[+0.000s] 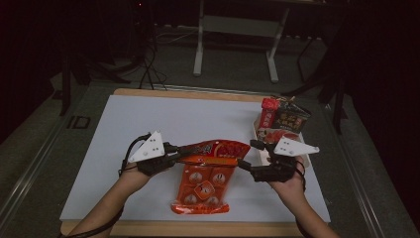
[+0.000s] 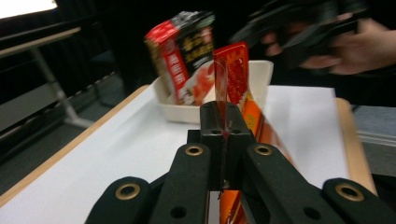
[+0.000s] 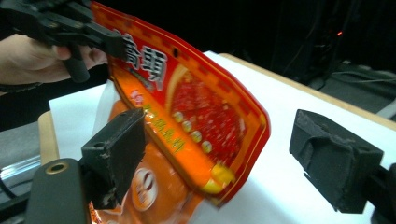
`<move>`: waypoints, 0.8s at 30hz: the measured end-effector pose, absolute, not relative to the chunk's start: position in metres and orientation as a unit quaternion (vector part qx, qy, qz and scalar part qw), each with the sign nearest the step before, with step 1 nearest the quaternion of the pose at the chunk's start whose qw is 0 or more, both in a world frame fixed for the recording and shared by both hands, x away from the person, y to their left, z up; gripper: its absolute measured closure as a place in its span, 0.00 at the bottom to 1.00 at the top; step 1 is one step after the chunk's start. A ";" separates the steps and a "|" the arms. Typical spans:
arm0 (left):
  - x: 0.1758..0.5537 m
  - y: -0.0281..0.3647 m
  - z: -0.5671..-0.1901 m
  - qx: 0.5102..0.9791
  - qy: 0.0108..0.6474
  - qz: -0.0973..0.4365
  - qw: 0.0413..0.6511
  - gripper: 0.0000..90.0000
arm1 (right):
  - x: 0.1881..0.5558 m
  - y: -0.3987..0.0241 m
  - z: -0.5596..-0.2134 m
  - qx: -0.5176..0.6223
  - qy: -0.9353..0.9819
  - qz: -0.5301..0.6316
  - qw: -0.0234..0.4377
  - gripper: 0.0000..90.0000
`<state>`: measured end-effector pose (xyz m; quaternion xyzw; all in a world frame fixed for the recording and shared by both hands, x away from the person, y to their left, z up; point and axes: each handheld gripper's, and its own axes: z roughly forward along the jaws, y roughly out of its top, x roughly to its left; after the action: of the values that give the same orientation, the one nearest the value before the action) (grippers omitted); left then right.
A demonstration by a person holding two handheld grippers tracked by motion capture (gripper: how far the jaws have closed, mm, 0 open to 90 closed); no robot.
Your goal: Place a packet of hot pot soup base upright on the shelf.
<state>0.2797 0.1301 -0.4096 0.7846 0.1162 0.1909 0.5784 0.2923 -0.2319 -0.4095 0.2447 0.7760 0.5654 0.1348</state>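
An orange-red snack bag [image 1: 204, 181] lies on the white mat, its top end lifted and folded up. My left gripper [image 1: 187, 148] is shut on the top left edge of the bag. In the left gripper view the thin edge of the bag [image 2: 236, 79] stands upright, pinched between the closed jaws of my left gripper [image 2: 224, 126]. My right gripper [image 1: 249, 154] hangs open at the bag's top right corner. In the right gripper view that corner of the bag [image 3: 201, 121] sits between the spread jaws of my right gripper [image 3: 224, 154], whose pads are apart from it on the right side.
A white tray [image 1: 307, 159] at the mat's right edge holds red and black packets [image 1: 282, 119]. The white mat [image 1: 148, 119] covers a wooden table [image 1: 198, 229]. A desk frame [image 1: 237, 44] and cables stand on the floor beyond the far edge.
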 end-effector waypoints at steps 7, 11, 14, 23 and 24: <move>0.273 0.140 -0.414 0.775 0.097 0.180 0.598 1.00 | 0.301 -0.214 -0.419 0.225 0.786 0.567 0.103 0.39; 0.272 0.143 -0.417 0.774 0.112 0.184 0.596 1.00 | 0.301 -0.206 -0.426 0.203 0.792 0.571 0.078 0.56; 0.271 0.144 -0.419 0.772 0.121 0.187 0.595 1.00 | 0.299 -0.206 -0.426 0.192 0.795 0.569 0.086 0.68; 0.269 0.143 -0.419 0.771 0.126 0.180 0.598 1.00 | 0.301 -0.199 -0.426 0.179 0.809 0.548 0.112 1.00; 0.268 0.142 -0.419 0.773 0.123 0.188 0.593 1.00 | 0.301 -0.199 -0.424 0.178 0.811 0.546 0.110 1.00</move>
<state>0.2678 0.1423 -0.4188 0.7731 0.1229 0.1885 0.5931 0.3008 -0.1986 -0.4238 0.1781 0.8115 0.5456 0.1100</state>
